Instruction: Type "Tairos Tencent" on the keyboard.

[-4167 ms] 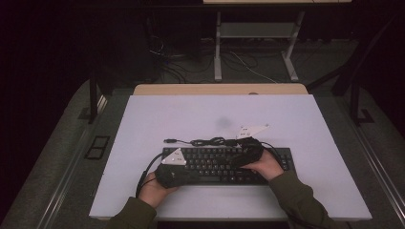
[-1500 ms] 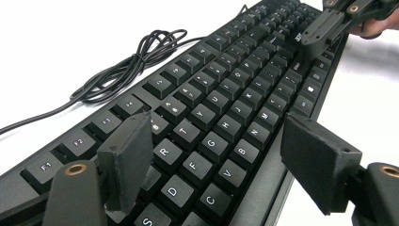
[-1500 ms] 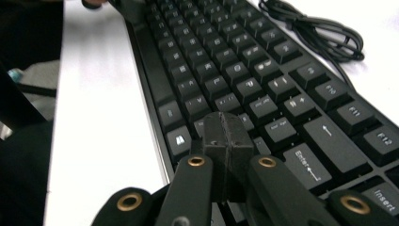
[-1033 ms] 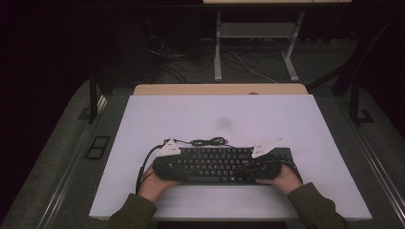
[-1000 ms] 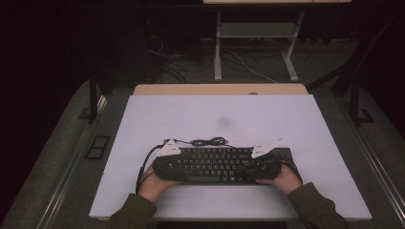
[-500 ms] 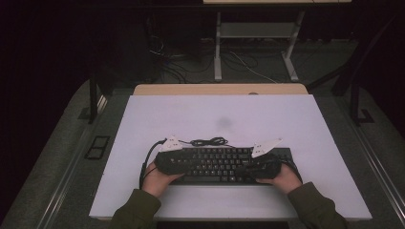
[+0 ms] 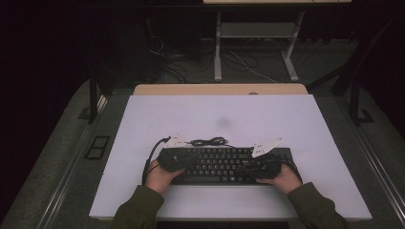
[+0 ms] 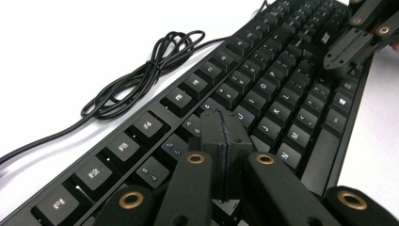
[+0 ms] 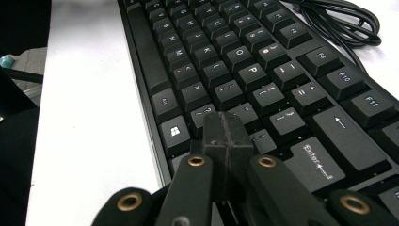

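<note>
So from where I'm running this, the black full-size keyboard (image 7: 224, 163) sits on the white rectangular table (image 7: 305, 124), toward the near edge and about centred left to right. Its thin black cable, bundled in a loose coil (image 7: 208, 141), lies on the table just behind the keyboard's back edge. My left claw (image 7: 168, 160) is over the keyboard's left end, my right claw (image 7: 260, 168) over the right end, both hovering above the keys.
</note>
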A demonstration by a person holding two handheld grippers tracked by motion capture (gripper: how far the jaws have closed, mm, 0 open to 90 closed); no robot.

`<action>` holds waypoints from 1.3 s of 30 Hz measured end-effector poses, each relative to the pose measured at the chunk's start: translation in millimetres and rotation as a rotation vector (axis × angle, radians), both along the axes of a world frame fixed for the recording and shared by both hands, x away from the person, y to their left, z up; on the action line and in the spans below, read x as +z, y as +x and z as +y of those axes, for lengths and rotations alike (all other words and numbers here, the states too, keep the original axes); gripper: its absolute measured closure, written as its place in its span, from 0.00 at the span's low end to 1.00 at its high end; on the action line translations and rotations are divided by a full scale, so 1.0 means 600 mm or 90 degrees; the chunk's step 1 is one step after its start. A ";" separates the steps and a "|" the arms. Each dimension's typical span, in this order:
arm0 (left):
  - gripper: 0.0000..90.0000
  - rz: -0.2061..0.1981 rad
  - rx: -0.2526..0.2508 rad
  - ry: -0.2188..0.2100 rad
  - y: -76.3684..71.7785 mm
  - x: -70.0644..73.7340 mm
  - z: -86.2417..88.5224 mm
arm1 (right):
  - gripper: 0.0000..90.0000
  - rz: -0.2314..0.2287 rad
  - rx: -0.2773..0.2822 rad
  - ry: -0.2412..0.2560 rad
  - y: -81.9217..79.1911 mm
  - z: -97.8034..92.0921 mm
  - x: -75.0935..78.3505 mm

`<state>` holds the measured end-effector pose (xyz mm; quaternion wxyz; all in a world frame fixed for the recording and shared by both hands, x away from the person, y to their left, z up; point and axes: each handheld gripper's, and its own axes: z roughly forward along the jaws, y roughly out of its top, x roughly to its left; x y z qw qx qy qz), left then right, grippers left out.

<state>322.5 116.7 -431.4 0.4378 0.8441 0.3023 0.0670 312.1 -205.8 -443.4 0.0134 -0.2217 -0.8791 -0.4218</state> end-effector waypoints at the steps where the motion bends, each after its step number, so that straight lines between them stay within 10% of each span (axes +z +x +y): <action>1: 0.99 0.001 0.000 0.002 0.000 -0.001 -0.001 | 0.99 0.000 0.000 0.000 0.000 0.000 0.000; 11: 0.99 0.005 -0.009 0.043 0.002 -0.009 -0.010 | 0.99 -0.001 -0.001 0.000 0.000 0.000 0.000; 23: 0.99 0.002 0.005 0.009 -0.001 -0.002 -0.002 | 0.99 0.000 -0.001 0.000 0.000 0.000 0.000; 39: 0.62 -0.013 -0.002 -0.029 -0.014 0.009 0.019 | 0.99 0.001 -0.001 0.000 0.000 0.000 0.000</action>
